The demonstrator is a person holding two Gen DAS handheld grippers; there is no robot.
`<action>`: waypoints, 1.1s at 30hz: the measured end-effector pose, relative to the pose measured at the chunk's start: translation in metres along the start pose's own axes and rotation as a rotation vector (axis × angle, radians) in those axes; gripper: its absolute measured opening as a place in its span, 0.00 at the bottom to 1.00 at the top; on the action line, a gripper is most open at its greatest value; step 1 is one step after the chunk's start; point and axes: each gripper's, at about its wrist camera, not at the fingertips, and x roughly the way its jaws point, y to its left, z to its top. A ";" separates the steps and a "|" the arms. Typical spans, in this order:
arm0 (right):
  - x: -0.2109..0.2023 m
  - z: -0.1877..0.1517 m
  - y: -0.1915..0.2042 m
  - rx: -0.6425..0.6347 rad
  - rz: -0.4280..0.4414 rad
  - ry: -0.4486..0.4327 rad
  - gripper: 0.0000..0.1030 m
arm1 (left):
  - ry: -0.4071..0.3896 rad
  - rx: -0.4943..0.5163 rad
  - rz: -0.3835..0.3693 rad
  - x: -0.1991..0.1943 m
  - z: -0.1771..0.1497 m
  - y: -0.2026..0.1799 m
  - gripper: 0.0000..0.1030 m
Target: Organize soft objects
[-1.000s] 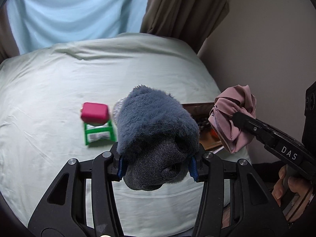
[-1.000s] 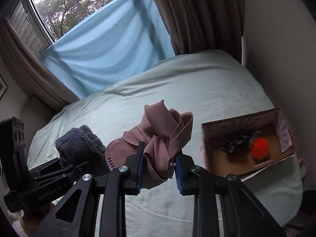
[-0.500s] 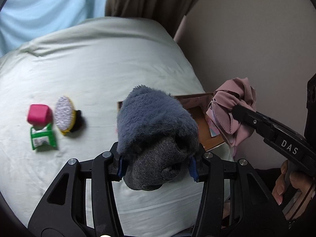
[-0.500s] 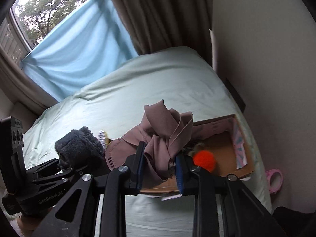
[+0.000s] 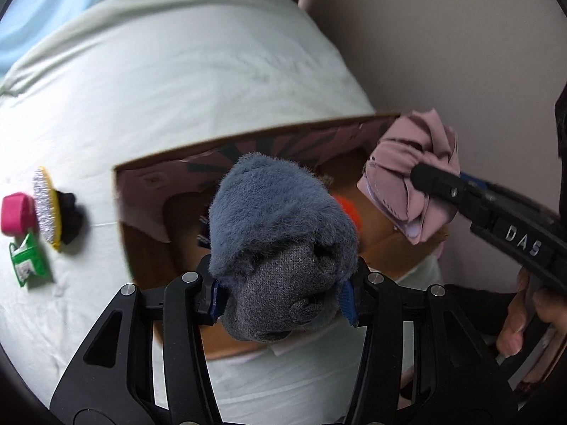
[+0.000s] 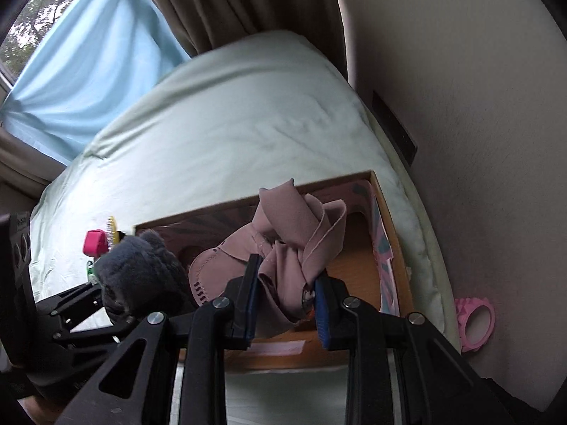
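Pale green sheeted bed (image 5: 177,88) fills frame. Open brown cardboard box (image 5: 149,255) sits centre-right on it. Left gripper (image 5: 281,297), fingers clamped on fuzzy grey-blue sock bundle (image 5: 280,219), is over box at centre. Right gripper (image 6: 285,304), fingers clamped on dusty-pink cloth wad (image 6: 294,233), over box too. Orange pompom (image 5: 349,207) lies inside.

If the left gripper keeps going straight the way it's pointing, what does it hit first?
Most likely the floor of the open cardboard box: the left gripper, shut on the grey fuzzy slipper, points down into it. An orange pompom lies nearby; depth is unclear.
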 end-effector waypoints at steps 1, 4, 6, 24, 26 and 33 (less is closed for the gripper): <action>0.005 0.000 -0.002 0.003 -0.002 0.008 0.24 | 0.016 0.004 0.005 0.008 0.000 0.001 0.44; 0.021 0.003 -0.012 0.018 -0.017 0.032 0.24 | 0.061 0.018 0.030 0.024 -0.003 0.006 0.44; 0.029 0.003 -0.017 0.035 -0.019 0.047 0.24 | 0.074 0.036 0.045 0.029 -0.006 0.005 0.44; 0.045 -0.005 -0.020 0.092 0.010 0.085 0.99 | 0.071 0.071 0.127 0.004 -0.027 0.028 1.00; 0.039 -0.007 -0.017 0.087 0.018 0.063 0.99 | 0.062 0.071 0.125 0.001 -0.026 0.024 1.00; 0.013 -0.009 -0.007 0.068 0.010 0.020 0.99 | 0.031 0.058 0.130 -0.029 -0.030 0.015 1.00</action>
